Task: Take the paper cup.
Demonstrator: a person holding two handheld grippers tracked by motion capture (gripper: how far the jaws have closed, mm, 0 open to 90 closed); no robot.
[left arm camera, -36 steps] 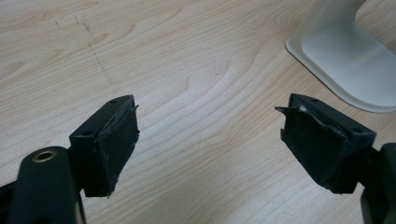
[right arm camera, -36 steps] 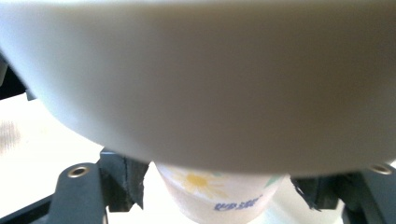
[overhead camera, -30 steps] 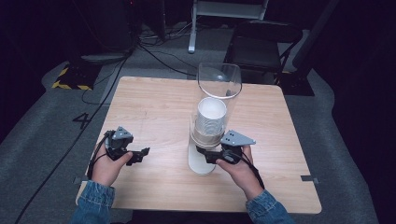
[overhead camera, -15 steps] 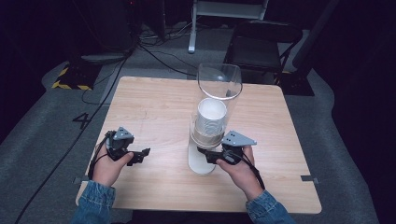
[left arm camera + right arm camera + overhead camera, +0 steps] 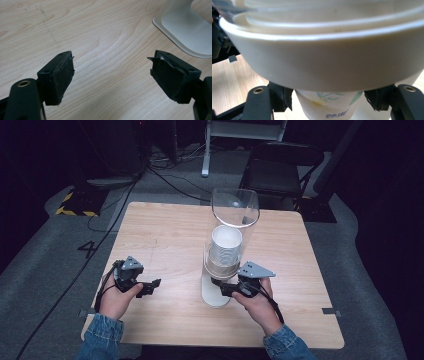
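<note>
Nearest the person, the left gripper (image 5: 150, 286) rests low on the table (image 5: 165, 235) at about 8 o'clock from the centre, jaws spread wide with bare wood between them; its own view shows the pads (image 5: 62, 75) clear of everything, and the white base (image 5: 185, 32) of the dispenser lying off at 2 o'clock. All the wood from 9 to 11 o'clock is open room out to the left and far edges.

At about 5 o'clock the right gripper (image 5: 222, 287) reaches under the cup dispenser (image 5: 227, 245). In the right gripper view its jaws stand either side of the lowest paper cup (image 5: 327, 105), which hangs below the dispenser's wide white collar (image 5: 324, 65); the pads lie close against the cup's sides, but whether they actually pinch it cannot be told.

Farther off, the dispenser's clear tube (image 5: 235, 207) rises toward 12 o'clock with a stack of white cups (image 5: 226, 245) inside. To its right the table lies open to the 3 o'clock edge.
</note>
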